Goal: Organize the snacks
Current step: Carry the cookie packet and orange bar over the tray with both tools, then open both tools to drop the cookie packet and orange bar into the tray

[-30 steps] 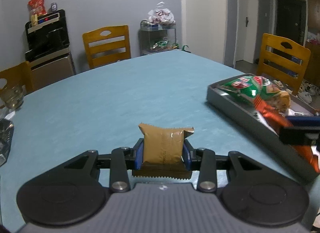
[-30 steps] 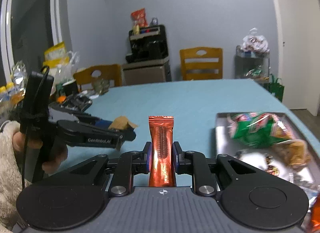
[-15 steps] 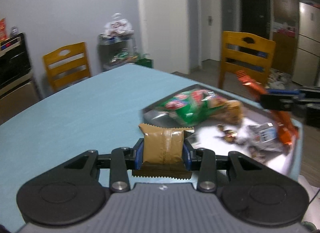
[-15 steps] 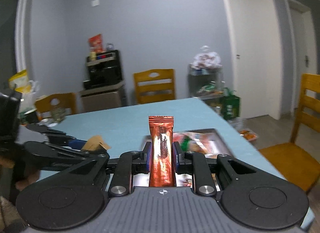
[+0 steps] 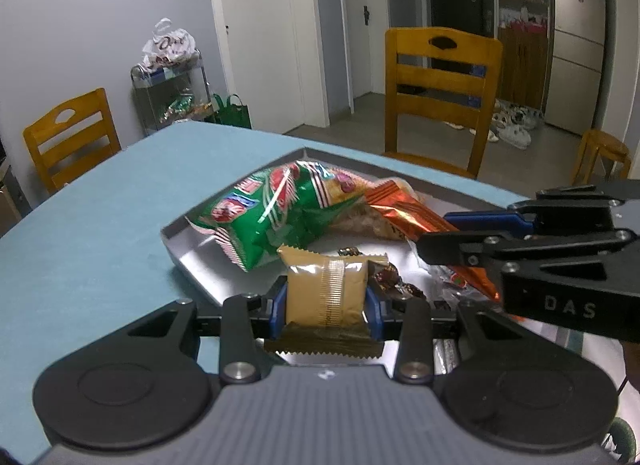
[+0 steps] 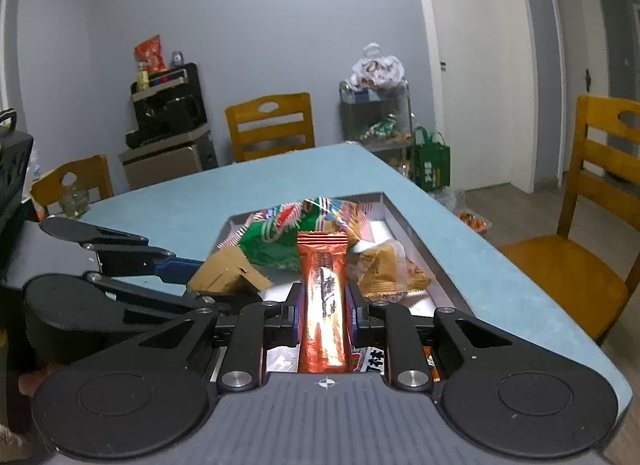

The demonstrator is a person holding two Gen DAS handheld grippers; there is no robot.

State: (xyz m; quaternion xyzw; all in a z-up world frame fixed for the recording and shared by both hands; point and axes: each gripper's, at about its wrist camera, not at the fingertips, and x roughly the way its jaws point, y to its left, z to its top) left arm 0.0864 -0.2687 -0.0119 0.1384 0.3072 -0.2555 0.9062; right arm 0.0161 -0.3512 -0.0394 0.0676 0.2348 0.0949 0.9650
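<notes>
Both grippers have swung in over the grey tray [image 5: 188, 241] since the earlier frames, when they hung over bare blue tablecloth [image 5: 100, 225]. Left gripper [image 5: 326, 297] has its blue pads clamped on a gold-brown snack packet [image 5: 326, 293], held above the tray's near end. Right gripper [image 6: 324, 305] is pinched narrowly on an orange foil bar [image 6: 323, 297], standing upright over the tray's middle. Already lying inside are a green chip bag [image 5: 268, 217] and small wrapped sweets [image 5: 394, 285].

To place them well, I would lower each snack to a free patch of tray floor, keep the two grippers apart, and release only once the packets rest flat beside the chip bag.
</notes>
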